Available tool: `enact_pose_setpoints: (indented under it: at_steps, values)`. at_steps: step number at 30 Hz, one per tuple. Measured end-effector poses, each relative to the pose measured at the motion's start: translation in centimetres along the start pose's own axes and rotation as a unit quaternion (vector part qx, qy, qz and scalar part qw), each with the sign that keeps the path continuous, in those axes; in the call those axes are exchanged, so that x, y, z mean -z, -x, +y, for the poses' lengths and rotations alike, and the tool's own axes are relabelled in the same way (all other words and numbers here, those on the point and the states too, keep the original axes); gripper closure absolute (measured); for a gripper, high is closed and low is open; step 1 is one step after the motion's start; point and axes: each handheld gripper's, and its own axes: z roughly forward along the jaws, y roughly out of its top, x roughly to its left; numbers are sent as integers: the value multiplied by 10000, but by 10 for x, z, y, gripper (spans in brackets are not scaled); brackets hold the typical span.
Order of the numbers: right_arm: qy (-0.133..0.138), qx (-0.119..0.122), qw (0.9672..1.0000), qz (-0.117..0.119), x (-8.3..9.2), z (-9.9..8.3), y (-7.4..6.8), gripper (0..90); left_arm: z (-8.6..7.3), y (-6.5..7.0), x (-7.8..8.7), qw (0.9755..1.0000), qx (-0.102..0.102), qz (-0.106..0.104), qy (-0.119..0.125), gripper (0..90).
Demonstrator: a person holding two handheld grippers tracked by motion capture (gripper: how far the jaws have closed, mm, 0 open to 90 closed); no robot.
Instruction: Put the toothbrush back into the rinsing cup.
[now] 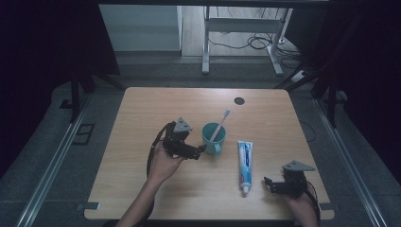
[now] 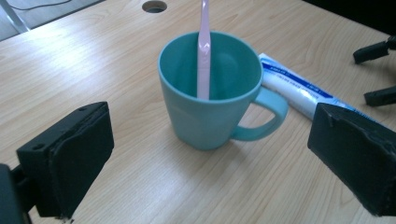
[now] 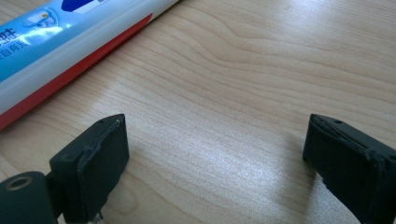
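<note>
Both black jaws of my left gripper (image 2: 205,154) sit closest to the lens, spread wide with nothing between them, pointed at the teal mug (image 2: 210,93) just ahead. Toothbrush (image 2: 203,51) is pink and already standing in the mug, handle down, head leaning up over the rim, so I'd say that part is done. Mug's upright near the middle of the wooden table (image 1: 142,189), handle toward the toothpaste tube (image 1: 245,165). That tube lies flat just beside the mug, white and blue with a red stripe, cap end toward me. It looks untouched, so I guess it's next. My right gripper (image 1: 273,184) rests near the cap end, jaws also wide apart over bare wood, holding nothing.
</note>
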Motion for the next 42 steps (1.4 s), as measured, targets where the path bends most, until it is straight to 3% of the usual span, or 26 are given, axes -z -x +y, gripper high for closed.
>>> enact_pose_setpoints:
  at_steps: [16, 21, 30, 42]
  values:
    - [-8, -15, 10000, 2, 0, 0, 0, 66, -30, 3, 12, 9998, -121, 157, -71, 0]
    - [-11, -20, 10000, 0, 0, 0, 0, 66, -42, 3, 14, 9998, -67, 184, -102, 0]
    - [-13, -13, 10000, -2, 0, 0, 0, 66, -68, 6, 11, 9996, -18, 223, -146, 0]
    - [-1, 8, 10000, -2, 0, 0, 0, 66, -101, 11, 4, 9983, 11, 469, -339, 0]
